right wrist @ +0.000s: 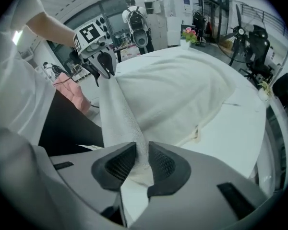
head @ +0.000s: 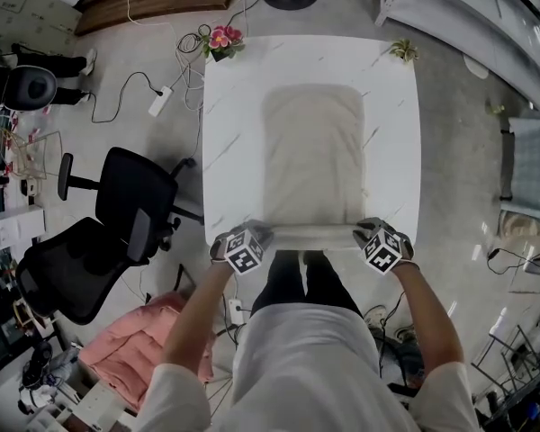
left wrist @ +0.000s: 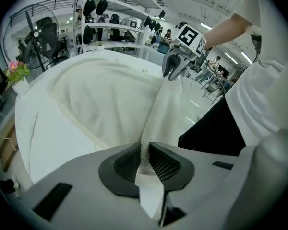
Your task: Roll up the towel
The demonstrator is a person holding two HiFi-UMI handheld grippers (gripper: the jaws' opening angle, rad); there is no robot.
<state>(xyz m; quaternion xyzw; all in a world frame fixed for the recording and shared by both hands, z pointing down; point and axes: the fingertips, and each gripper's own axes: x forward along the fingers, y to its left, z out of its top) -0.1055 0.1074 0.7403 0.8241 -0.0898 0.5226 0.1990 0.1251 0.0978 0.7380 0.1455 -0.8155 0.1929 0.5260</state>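
Observation:
A cream towel (head: 313, 165) lies flat along the middle of the white marble table (head: 229, 133). Its near edge is folded into a narrow band at the table's front edge. My left gripper (head: 252, 237) is shut on that band's left end, and my right gripper (head: 371, 234) is shut on its right end. In the left gripper view the towel (left wrist: 105, 90) runs taut from my jaws (left wrist: 145, 159) across to the right gripper (left wrist: 172, 71). In the right gripper view the cloth (right wrist: 177, 95) rises between the pads (right wrist: 139, 164) and stretches to the left gripper (right wrist: 105, 66).
A pink flower pot (head: 221, 41) and a small plant (head: 401, 50) stand at the table's far corners. A black office chair (head: 108, 223) is left of the table, with a pink cloth (head: 153, 336) and cables on the floor. The person stands against the near edge.

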